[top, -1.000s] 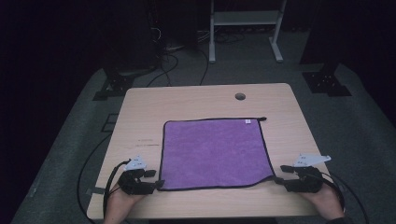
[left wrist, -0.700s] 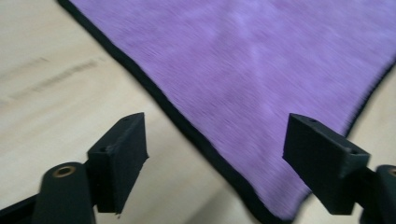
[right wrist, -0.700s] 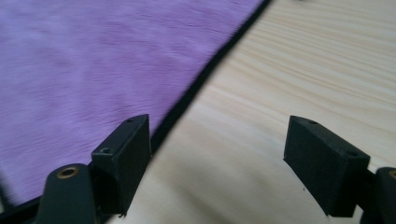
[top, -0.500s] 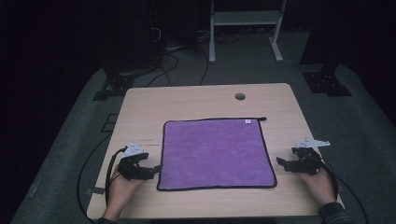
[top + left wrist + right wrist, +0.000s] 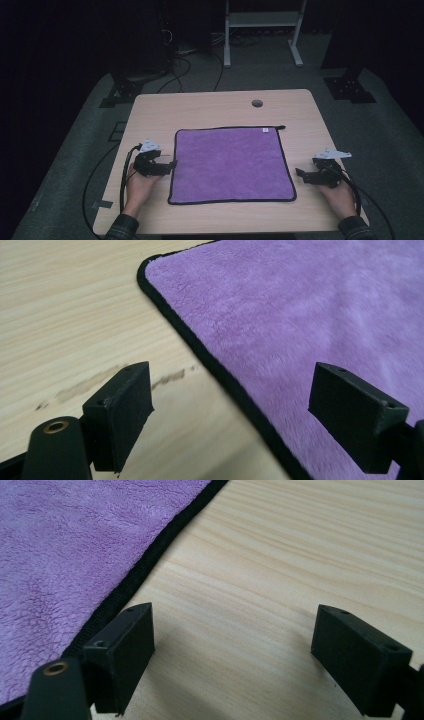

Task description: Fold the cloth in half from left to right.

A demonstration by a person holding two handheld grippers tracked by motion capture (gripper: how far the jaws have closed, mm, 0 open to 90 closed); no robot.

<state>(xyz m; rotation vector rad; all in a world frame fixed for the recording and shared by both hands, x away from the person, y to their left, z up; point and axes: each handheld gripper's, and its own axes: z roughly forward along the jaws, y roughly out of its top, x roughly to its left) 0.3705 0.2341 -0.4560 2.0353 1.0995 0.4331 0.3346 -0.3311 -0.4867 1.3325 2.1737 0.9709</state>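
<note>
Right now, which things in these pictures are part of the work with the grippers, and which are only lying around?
Part of the work:
- purple cloth, spread flat on the table
- left gripper, fingers open beside the cloth's left edge
- right gripper, fingers open beside its right edge

Only lying around:
- white frame on the floor behind the table
- cables on the floor

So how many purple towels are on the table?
1. The purple towel lies spread flat in the middle of the wooden table, between the left gripper and the right gripper. Nothing looks hidden under it.
</note>
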